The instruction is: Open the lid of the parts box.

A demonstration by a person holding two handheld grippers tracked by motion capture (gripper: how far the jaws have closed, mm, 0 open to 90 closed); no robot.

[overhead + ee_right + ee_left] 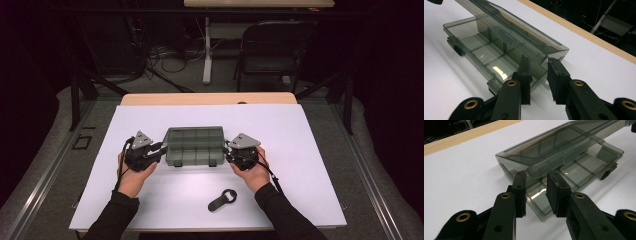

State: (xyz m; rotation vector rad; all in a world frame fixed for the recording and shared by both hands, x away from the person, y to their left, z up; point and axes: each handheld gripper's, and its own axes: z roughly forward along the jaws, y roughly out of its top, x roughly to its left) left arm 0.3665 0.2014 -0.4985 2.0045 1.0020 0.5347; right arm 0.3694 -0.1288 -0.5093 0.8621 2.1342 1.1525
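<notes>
Organizer box (195, 146) of smoky clear plastic lies mid-surface (300, 150) between both hands, its lid (559, 147) partly raised. Nearest the person, a bottle opener (221, 199) lies apart and untouched. At the box ends, the left gripper (537, 185) and right gripper (539, 68) have fingers spread around the lid's corners; I cannot tell whether the pads press. Risk, as I judge it: uneven lifting could twist the thin lid, or a corner could slip out and slam shut, shoving the light box toward the far wooden edge (210, 98)
</notes>
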